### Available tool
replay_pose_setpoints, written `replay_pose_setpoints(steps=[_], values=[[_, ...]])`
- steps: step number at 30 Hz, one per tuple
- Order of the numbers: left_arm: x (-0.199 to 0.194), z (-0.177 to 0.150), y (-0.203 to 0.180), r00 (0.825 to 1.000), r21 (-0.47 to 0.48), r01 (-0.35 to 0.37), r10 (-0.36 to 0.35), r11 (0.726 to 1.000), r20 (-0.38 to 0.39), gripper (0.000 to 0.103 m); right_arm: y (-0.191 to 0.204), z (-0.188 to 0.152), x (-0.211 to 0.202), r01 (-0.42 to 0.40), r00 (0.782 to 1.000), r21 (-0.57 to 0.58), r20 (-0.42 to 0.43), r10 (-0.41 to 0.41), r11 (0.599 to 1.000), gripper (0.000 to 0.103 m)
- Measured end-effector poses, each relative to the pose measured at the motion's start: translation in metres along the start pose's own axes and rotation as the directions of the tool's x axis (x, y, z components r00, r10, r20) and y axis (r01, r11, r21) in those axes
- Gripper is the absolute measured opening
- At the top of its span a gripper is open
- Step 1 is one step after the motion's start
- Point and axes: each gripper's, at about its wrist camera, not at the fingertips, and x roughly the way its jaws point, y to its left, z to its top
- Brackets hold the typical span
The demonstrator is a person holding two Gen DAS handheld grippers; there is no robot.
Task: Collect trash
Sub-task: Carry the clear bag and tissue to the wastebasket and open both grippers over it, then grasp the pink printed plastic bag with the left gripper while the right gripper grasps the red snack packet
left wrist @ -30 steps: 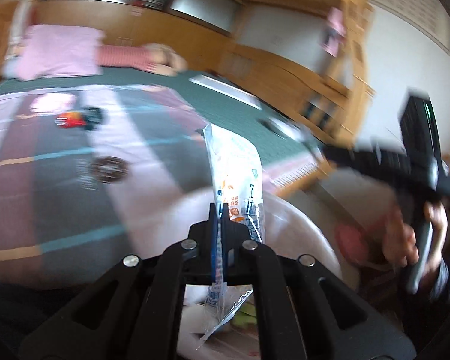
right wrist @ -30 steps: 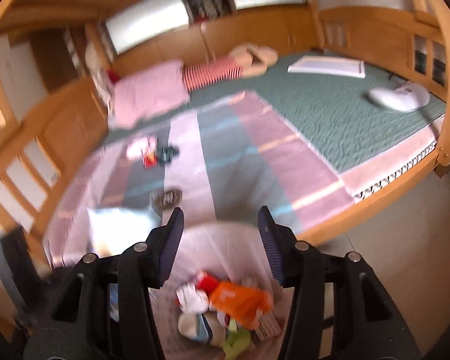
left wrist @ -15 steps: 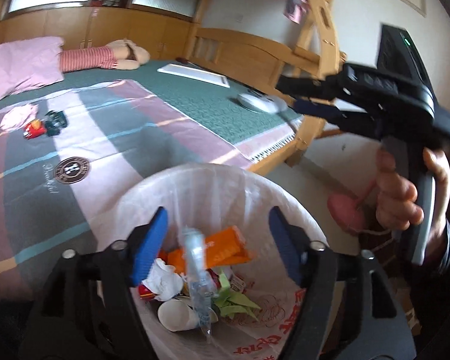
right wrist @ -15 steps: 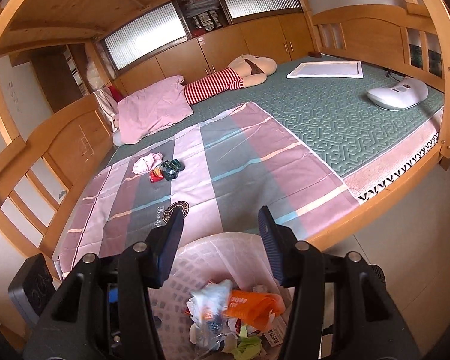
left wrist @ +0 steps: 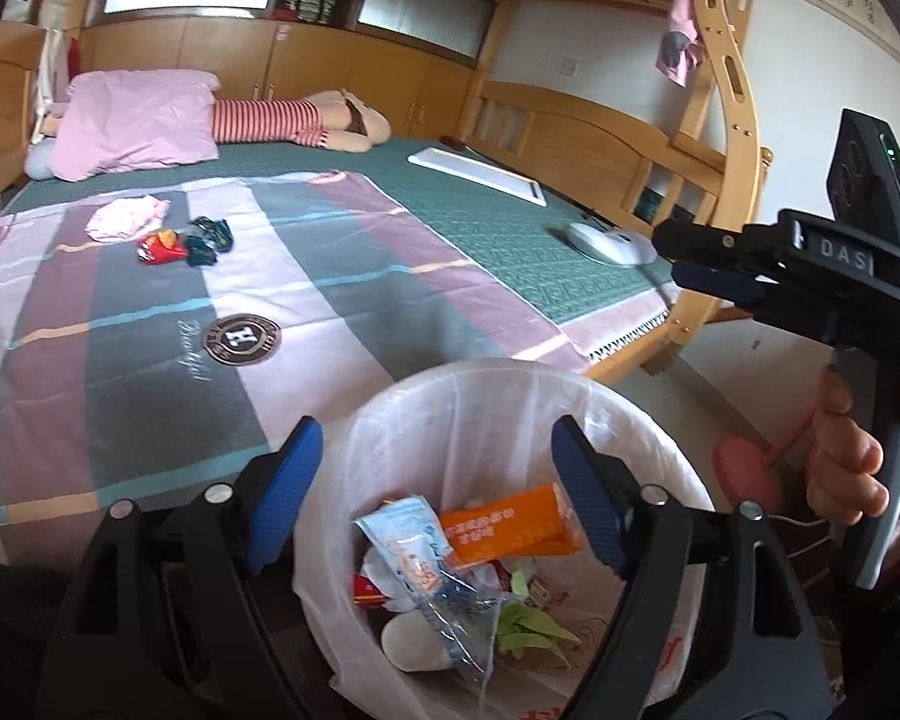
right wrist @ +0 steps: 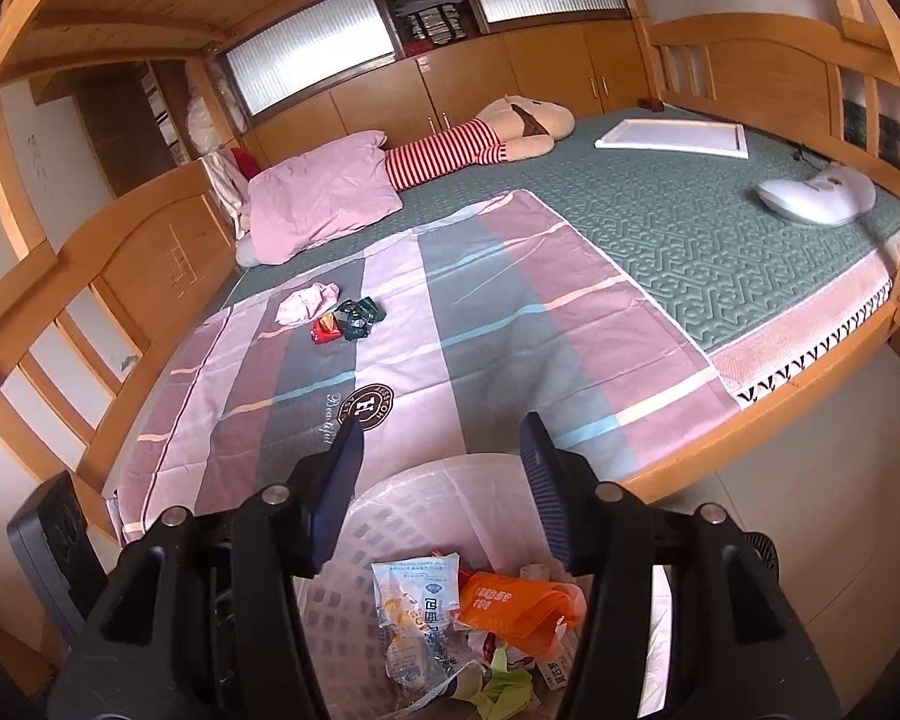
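The left claw hangs over the bin, its jaws opening wide with nothing between them. The right claw, at three o'clock, is likewise opening and empty. A pale snack bag lies on the rubbish inside. Wrappers remain on the bed at eleven o'clock. Risk: reaching for them, a claw could snag the loose liner and tip the bin.

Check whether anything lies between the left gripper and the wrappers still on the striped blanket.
Nothing visible blocks it. The left gripper, opening and empty, hangs over the trash bin; beyond lies bare striped blanket up to the wrappers.
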Motion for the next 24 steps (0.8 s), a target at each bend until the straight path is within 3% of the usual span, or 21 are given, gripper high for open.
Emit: replay_pose_setpoints(steps=[3,5,12,24], values=[[-0.006,0.002,0.002,0.999,-0.010,-0.038,0.038,0.999,0.031,0.087,0.006,-0.001,0.002,0.006,1.000,-0.028,-0.002,-0.006,1.000,0.059],[-0.008,0.003,0.005,0.993,-0.021,-0.104,0.105,0.994,0.059,0.090,0.008,-0.002,0.005,0.004,1.000,-0.034,-0.012,-0.004,0.999,0.061],[-0.018,0.008,0.025,0.955,-0.093,-0.268,0.277,0.959,0.110,0.096,0.017,-0.006,0.013,0.008,0.999,-0.061,-0.034,-0.010,0.998,0.067],[-0.019,0.006,0.047,0.936,-0.178,-0.327,0.344,0.928,0.074,0.097,0.030,-0.008,0.022,-0.001,0.998,-0.090,-0.063,-0.004,0.996,0.069]])
